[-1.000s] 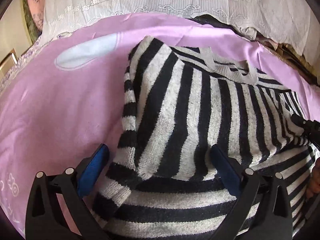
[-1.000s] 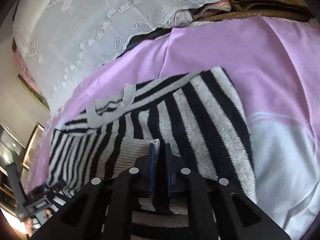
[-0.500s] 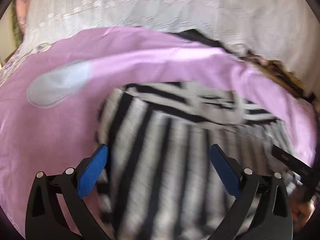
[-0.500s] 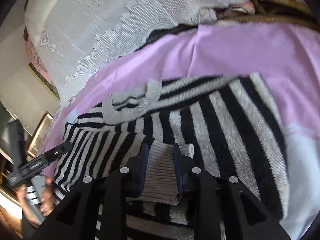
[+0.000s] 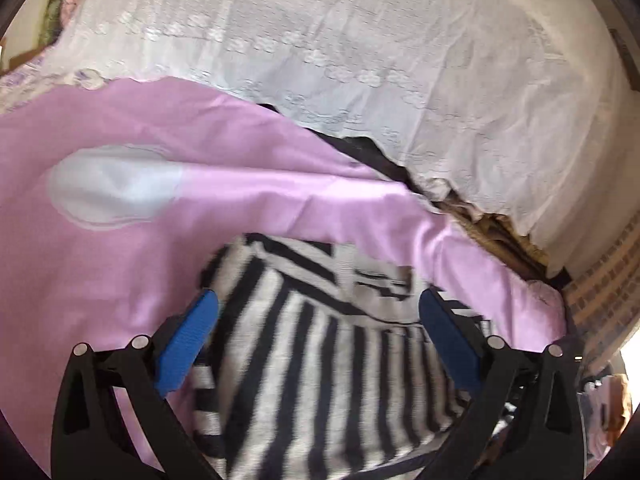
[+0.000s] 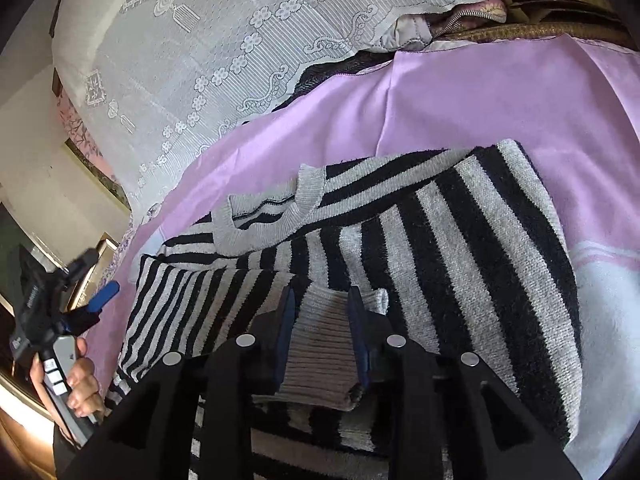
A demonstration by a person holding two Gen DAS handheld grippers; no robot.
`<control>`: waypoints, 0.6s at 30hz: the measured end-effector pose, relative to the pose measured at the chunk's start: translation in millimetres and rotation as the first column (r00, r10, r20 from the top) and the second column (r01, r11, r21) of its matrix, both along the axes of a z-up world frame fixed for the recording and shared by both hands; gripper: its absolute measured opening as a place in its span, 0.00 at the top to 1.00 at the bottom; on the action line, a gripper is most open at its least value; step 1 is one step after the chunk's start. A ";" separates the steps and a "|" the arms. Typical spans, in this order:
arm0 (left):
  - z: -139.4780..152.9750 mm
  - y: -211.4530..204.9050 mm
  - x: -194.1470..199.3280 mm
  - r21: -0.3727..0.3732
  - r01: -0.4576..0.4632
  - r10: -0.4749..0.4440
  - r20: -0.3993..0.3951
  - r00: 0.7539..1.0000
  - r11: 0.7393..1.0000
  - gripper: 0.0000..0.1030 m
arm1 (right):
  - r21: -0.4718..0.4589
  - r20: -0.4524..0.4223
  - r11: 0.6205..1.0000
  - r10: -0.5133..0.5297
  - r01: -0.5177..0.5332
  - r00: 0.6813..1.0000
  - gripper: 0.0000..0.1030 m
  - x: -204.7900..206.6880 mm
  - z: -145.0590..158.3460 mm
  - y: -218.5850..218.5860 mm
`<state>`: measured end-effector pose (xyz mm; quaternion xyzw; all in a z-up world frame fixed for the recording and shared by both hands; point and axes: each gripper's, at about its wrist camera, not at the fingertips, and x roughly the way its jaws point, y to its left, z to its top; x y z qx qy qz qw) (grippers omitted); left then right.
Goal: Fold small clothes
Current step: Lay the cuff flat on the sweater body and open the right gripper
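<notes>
A black-and-grey striped knit sweater [image 6: 460, 240] lies on a pink sheet [image 6: 500, 100], both sleeves folded in over its body, grey collar [image 6: 272, 220] at the far end. My right gripper [image 6: 322, 300] is partly open, its blue pads either side of the grey ribbed cuff [image 6: 320, 352], which lies loose on the sweater. My left gripper [image 5: 318, 312] is open and empty, held above the sweater [image 5: 320, 360], which is blurred in that view. It also shows at the left in the right wrist view [image 6: 100, 294], off the sweater's left edge.
A white lace cloth [image 5: 360, 60] covers the furniture behind the sheet [image 5: 120, 280]. A pale patch [image 5: 112, 184] is printed on the sheet at the left. Brown wicker [image 6: 540, 28] and bundled clothes lie at the far right.
My right gripper has opened and let go of the sleeve cuff. My left gripper has lifted and drawn back to the left, off the sweater.
</notes>
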<state>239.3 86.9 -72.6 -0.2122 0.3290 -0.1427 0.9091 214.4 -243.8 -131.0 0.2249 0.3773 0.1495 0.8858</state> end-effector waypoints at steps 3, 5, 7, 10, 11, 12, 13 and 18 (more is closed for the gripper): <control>-24.8 -8.6 22.5 0.005 0.060 -0.059 -0.082 0.995 0.998 0.05 | 0.000 -0.001 1.000 0.004 -0.004 1.000 0.71 1.0 -0.8 1.1; -51.3 -9.6 39.9 0.140 0.007 0.020 -0.188 0.982 0.990 0.06 | 0.004 -0.001 1.000 0.008 -0.008 1.000 0.70 1.3 -1.0 1.4; -52.2 -5.9 43.3 0.139 -0.023 0.052 -0.212 0.976 0.990 0.06 | 0.006 -0.002 1.000 0.015 -0.015 1.000 0.70 1.7 -1.6 2.1; -48.4 -9.2 36.3 0.175 -0.040 0.073 -0.188 0.980 0.984 0.06 | 0.005 -0.001 1.000 0.014 -0.014 1.000 0.70 1.8 -2.0 2.3; -44.2 -8.7 30.3 0.168 -0.045 0.073 -0.164 0.984 0.985 0.06 | 0.009 0.001 1.000 0.012 -0.012 1.000 0.70 1.4 -1.7 1.6; -40.9 -7.2 24.5 0.152 -0.045 0.067 -0.142 0.988 0.987 0.06 | 0.011 0.007 1.000 0.005 -0.005 1.000 0.70 -0.5 -0.4 0.8; -36.3 -5.2 13.8 0.118 -0.026 0.040 -0.120 0.992 0.993 0.06 | 0.008 0.014 1.000 -0.009 0.009 1.000 0.68 -3.7 1.8 -1.1; -52.7 -9.9 1.0 0.201 0.062 -0.022 -0.199 0.980 0.978 0.05 | -0.066 0.032 0.997 -0.023 0.025 0.999 0.43 -14.4 10.6 4.8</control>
